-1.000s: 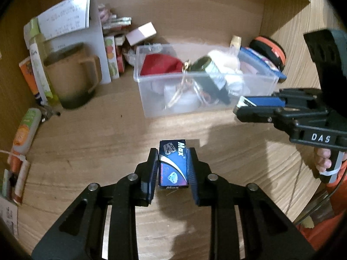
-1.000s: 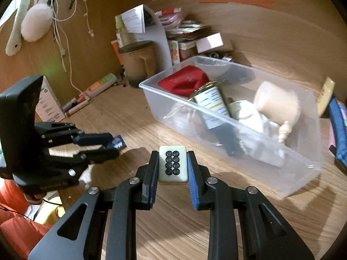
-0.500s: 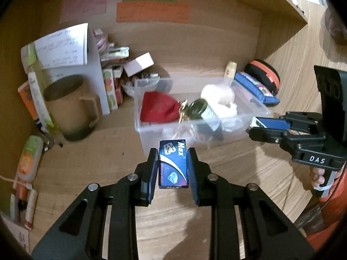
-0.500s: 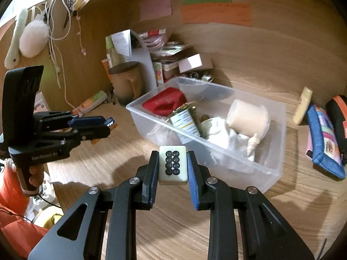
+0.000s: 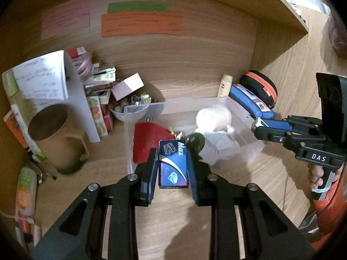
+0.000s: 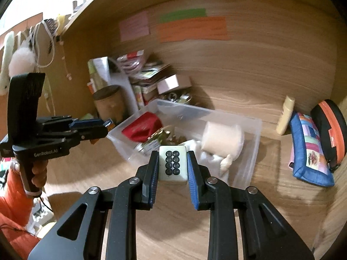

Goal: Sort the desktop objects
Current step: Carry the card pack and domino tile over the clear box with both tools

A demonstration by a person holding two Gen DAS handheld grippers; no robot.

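My left gripper (image 5: 172, 164) is shut on a small blue "Max" box (image 5: 172, 164), held in the air over the near edge of a clear plastic bin (image 5: 130, 147). My right gripper (image 6: 173, 162) is shut on a pale mahjong tile (image 6: 172, 162) with eight circles, held above the bin (image 6: 253, 149). The bin holds a red pouch (image 6: 142, 126), a tin can (image 5: 200, 146), a cream roll (image 6: 222, 139) and white items. The right gripper shows at the right in the left wrist view (image 5: 257, 126). The left gripper shows at the left in the right wrist view (image 6: 107, 126).
A brown mug (image 5: 53, 138), a stack of papers and small boxes (image 5: 99, 91) and a small bowl of trinkets (image 5: 132, 106) stand at the back left. A blue pencil case (image 6: 308, 147), an orange-black case (image 6: 331, 130) and a cream tube (image 6: 286, 114) lie right of the bin.
Both grippers have risen and pulled back from the desk, each with its object still held. The bin now sits lower and farther in both views.
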